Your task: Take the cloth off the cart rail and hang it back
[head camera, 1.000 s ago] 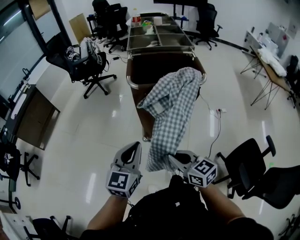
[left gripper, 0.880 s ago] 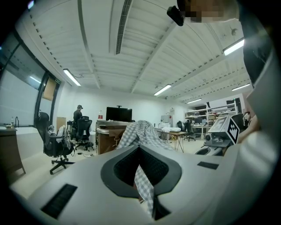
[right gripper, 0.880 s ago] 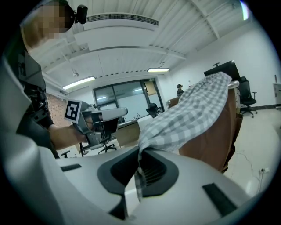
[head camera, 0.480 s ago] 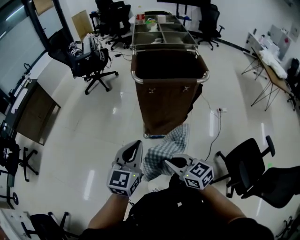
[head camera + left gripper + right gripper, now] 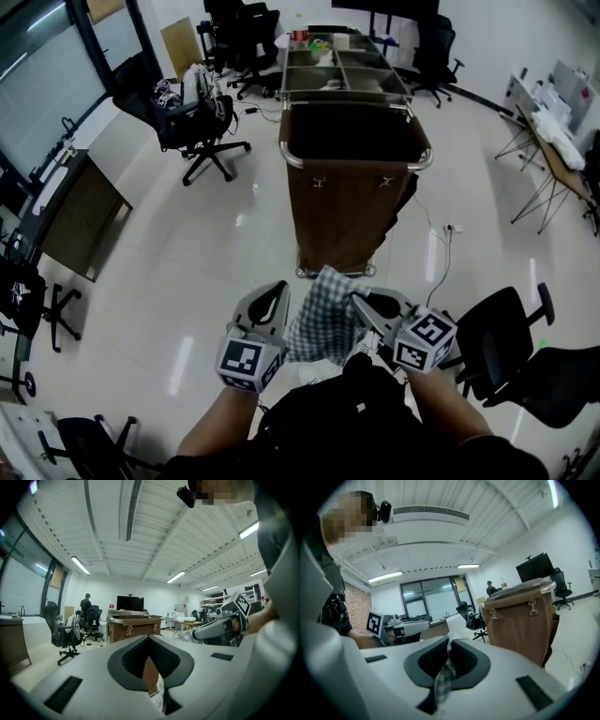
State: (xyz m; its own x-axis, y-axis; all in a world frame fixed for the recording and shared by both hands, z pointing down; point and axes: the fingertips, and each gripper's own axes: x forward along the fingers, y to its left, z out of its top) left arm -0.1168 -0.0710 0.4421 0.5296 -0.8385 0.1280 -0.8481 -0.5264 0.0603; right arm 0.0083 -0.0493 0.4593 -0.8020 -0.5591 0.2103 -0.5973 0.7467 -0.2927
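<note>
**Step in hand: return the cloth to the rail**

1. Right gripper (image 5: 449, 643): the jaws are pressed together on a fold of the checked cloth (image 5: 323, 323), and a strip of the fabric runs down between the pads. Keep this pinch firm, because it is the only grip that can be confirmed on the cloth.

2. Left gripper (image 5: 149, 639): the jaw tips meet and no checked fabric is visible between the pads. (A thin brown sliver shows in the slit lower down; what it is cannot be told.) In the head view this gripper sits just beside the left edge of the cloth.

3. The cloth hangs bunched between the two grippers, close to the person's body. It is clear of the cart (image 5: 352, 220) and well apart from it. The removal half of the task reads as complete.

4. Recommended procedure:
   - Open the left gripper and take a second edge of the cloth. A bunched cloth held at one point is likely to slide off when it is draped.
   - Draw the grippers apart until the fabric is flat.
   - Carry the cloth above the front rail (image 5: 356, 169), not into it, and lower it so that a similar length hangs on each side.
   - Release only when the rail bears the weight of the cloth.

5. Risk: the loose lower end may catch on the brown bag clips under the rail.
</note>
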